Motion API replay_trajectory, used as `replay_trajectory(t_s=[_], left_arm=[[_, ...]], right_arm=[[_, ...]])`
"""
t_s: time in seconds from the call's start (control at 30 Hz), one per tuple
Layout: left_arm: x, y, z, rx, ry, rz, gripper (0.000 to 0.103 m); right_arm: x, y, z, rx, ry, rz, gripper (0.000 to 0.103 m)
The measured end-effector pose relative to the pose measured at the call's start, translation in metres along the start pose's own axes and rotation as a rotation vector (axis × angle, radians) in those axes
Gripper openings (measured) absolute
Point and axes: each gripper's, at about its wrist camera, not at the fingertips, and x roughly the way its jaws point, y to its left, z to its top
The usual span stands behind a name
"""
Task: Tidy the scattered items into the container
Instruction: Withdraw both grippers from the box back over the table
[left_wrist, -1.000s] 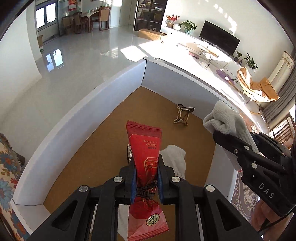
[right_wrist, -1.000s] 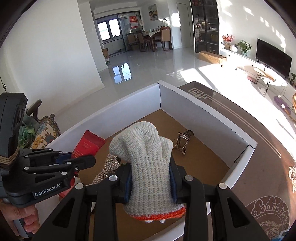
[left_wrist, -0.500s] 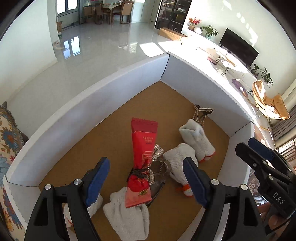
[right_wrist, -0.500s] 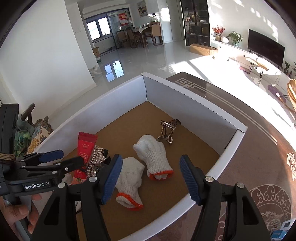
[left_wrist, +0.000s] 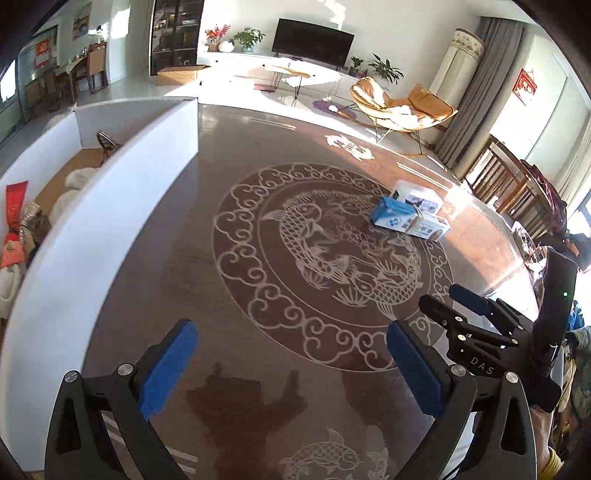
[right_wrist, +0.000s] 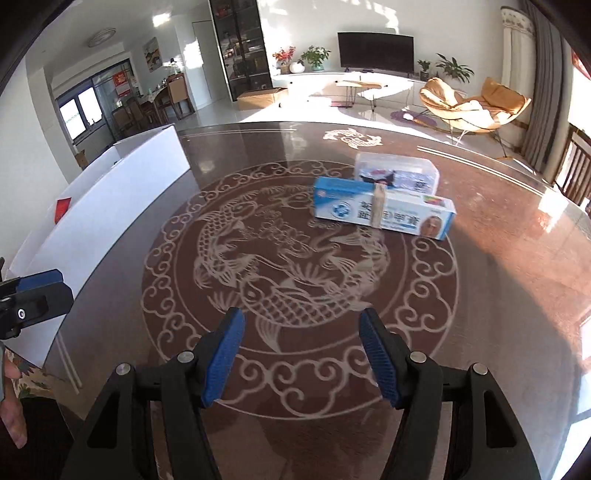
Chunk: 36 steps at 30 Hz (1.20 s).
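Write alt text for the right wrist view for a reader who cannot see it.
The right gripper hovers open and empty over a dark table patterned with fish. Ahead lie a blue and white carton and a clear plastic box behind it; the white container stands at left.

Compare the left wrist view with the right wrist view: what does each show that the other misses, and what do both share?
Only the left wrist view looks into the white box, showing gloves and a silver bow beside the red packet. Only the right wrist view shows a wooden peg on the blue carton. Both show the carton, the clear tub behind it, the fish-patterned table, and both claws, left claw opening, right claw open, nothing between them.
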Motion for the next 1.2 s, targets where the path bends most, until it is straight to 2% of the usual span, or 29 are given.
replay_trajectory(t_s=[0.07,0.13,0.23,0.37,0.53,1.2], left_arm=[[0.031,-0.025,-0.011,0.009,0.026,-0.006,0.103],[0.051,-0.046,-0.02,0.046,0.015,0.029,0.103],[0.07,-0.06,-0.029,0.093,0.004,0.068,0.103],[0.075,-0.067,-0.033,0.16,-0.021,0.122,0.103],[0.078,-0.073,-0.035,0.192,-0.021,0.159,0.103],[0.08,-0.072,-0.034,0.194,-0.021,0.154,0.103]], right_arm=[[-0.003,-0.032,-0.019,0.018,0.01,-0.081,0.065],[-0.006,-0.058,-0.034,0.035,0.02,-0.137,0.065],[-0.007,-0.076,-0.049,0.065,0.026,-0.144,0.065],[-0.006,-0.068,-0.052,0.032,0.007,-0.157,0.066],[0.001,-0.063,-0.046,0.04,0.016,-0.158,0.074],[0.004,-0.063,-0.046,0.048,0.016,-0.16,0.076]])
